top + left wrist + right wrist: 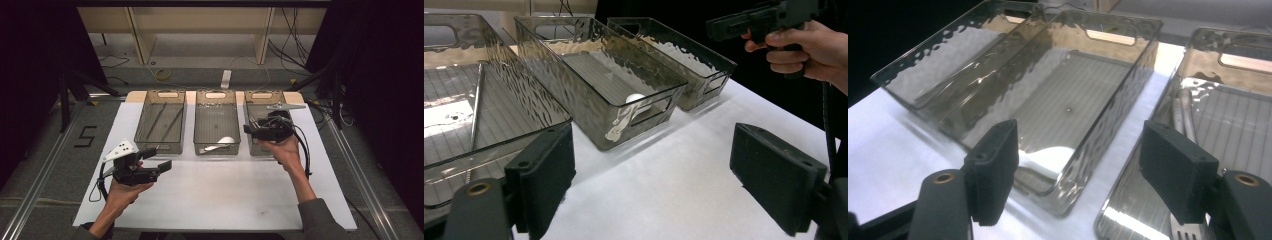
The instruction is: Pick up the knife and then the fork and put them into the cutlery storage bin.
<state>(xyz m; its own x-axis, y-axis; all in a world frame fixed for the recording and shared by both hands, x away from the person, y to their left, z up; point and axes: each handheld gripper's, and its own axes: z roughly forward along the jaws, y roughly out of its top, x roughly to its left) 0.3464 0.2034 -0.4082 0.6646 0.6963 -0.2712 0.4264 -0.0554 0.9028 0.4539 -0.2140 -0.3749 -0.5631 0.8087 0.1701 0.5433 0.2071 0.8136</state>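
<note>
High view showing three see-through wavy plastic bins point(216, 127) sitting on white table point(215, 195); shiny spoon point(219, 144) lying in middle one. Right gripper point(252, 125) hanging wide open, holding nothing. Left gripper point(162, 162) gaping wide too, gripping nothing.

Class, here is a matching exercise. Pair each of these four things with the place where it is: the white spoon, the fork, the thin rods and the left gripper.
Things:
1. white spoon
2. fork
3. thin rods
4. left gripper

Places:
A. in the left bin
B. above the bare white table
C. in the right bin
D. in the middle bin

Pairs: 1-D, 2-C, 3-A, 4-B
</note>
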